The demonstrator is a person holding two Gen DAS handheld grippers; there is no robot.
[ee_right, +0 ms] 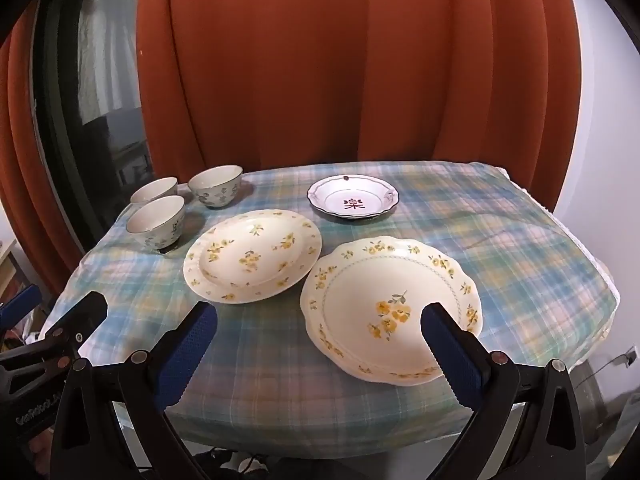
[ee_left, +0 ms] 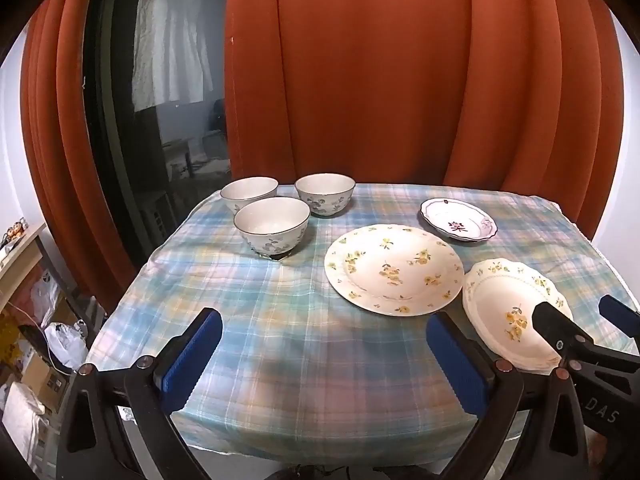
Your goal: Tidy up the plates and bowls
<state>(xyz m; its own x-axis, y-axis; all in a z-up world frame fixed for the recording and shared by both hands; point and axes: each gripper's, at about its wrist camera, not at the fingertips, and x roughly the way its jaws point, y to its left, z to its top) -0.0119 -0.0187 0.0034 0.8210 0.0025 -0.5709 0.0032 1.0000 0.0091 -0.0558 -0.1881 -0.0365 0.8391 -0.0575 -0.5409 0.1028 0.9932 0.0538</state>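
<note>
On the plaid tablecloth (ee_right: pixel 500 240) sit three bowls (ee_left: pixel 273 224) far left and three plates (ee_right: pixel 253 255) to their right. Both grippers, left (ee_left: pixel 324 360) and right (ee_right: pixel 318 348), hover near-side, fingers spread wide, holding nothing.

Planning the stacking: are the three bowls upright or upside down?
Upright: all three bowls sit on the tablecloth with rims up and insides showing.

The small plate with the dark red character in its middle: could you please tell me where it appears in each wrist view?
Left wrist view: the small plate sits upper right of centre, at the far side of the table, behind the large round floral plate.
Right wrist view: the small plate sits just right of centre, far side, behind both floral plates.
Shared landmark: the three bowls clustered at the far left of the checked tablecloth.
</note>
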